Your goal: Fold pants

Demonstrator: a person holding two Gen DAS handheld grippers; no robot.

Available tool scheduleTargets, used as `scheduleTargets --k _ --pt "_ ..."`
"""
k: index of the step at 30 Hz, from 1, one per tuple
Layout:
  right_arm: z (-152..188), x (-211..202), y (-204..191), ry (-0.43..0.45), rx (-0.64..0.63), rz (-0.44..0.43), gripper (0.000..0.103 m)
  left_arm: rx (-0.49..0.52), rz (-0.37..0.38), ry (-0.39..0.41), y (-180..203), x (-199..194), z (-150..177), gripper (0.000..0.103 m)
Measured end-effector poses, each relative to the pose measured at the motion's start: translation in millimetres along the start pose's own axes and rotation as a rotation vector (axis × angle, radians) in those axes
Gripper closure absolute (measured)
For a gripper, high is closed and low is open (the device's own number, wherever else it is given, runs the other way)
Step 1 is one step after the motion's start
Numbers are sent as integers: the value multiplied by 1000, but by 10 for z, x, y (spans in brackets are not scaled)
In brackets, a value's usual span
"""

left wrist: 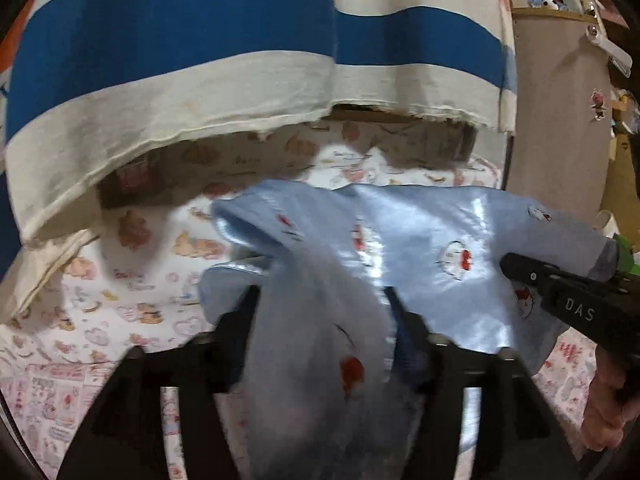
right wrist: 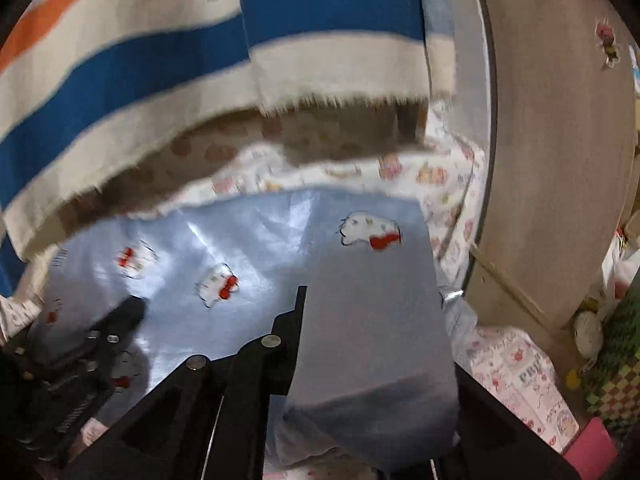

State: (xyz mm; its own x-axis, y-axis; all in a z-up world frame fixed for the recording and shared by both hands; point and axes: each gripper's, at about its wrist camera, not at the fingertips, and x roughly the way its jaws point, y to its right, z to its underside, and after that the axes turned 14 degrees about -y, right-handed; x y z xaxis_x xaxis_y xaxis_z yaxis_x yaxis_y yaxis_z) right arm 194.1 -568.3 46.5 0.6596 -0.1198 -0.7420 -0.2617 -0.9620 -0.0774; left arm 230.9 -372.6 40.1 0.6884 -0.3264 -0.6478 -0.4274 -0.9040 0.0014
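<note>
**Pants on the bed, between two grippers**

The pants (left wrist: 420, 232) lie spread on the sheet (left wrist: 120, 304). Behind them a towel (left wrist: 180, 60) hangs over the bed's far edge. A cabinet (right wrist: 560, 160) stands to the right. The left gripper (left wrist: 324, 304) has a fold between its fingers; the right gripper (right wrist: 372, 308) is at the pants' right end, cloth draped over it.

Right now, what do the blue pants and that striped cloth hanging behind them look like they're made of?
The blue pants look like a satin-type fabric, smooth and glossy: bright white highlights streak across them. The exact fibre cannot be told. The striped cloth looks like a matte woven cotton or canvas, with a frayed, fringed lower edge and no shine.
</note>
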Motion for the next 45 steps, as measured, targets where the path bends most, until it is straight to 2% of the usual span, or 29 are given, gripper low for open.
scheduleTargets --k 1,2,4,6,7,8,10,14,19,23,26,29,33,34,36,38,40,45 --pt "13 15 28 -5 9 10 69 -4 -14 -3 -41 -4 10 22" --pt "18 32 67 -6 22 18 56 -11 -24 -6 -81 -14 17 19" --pt "18 39 125 -10 36 14 46 -33 -25 -21 -207 -27 51 15" --pt "17 52 192 -16 57 9 42 -53 -38 -35 -327 -36 91 15" --pt "16 53 225 -15 73 14 36 -64 -44 -40 -378 -30 94 14" --pt "20 54 255 -7 86 32 27 -76 -43 -44 -447 -31 106 14" --pt "19 44 281 6 91 88 20 -108 -33 -50 -570 -36 120 14" --pt "-4 26 366 26 100 208 19 -155 -19 -42 -781 -116 154 14" --pt "-17 -169 571 93 192 227 19 -95 -104 31 -799 -394 236 14" --pt "40 -466 692 174 268 119 19 -60 -168 132 -805 -798 355 14" --pt "81 -734 575 223 214 61 19 -53 -196 205 -841 -1121 389 14" --pt "154 -1054 345 298 138 34 16 -71 -193 257 -924 -1476 431 13" --pt "249 -1426 15 357 99 -23 13 -87 -205 315 -1031 -1928 520 9" --pt "276 -1515 -57 372 88 -40 11 -85 -217 327 -1042 -2020 547 8" --pt "340 -1688 -239 412 59 -74 0 -83 -235 360 -1078 -2274 645 5" --pt "409 -1810 -398 448 32 -105 1 -74 -253 394 -1096 -2472 737 0" --pt "474 -1890 -601 455 -17 -151 1 -60 -263 414 -1114 -2623 817 0" --pt "703 -1934 -1014 480 -86 -192 1 -61 -232 438 -1191 -2777 1009 0"
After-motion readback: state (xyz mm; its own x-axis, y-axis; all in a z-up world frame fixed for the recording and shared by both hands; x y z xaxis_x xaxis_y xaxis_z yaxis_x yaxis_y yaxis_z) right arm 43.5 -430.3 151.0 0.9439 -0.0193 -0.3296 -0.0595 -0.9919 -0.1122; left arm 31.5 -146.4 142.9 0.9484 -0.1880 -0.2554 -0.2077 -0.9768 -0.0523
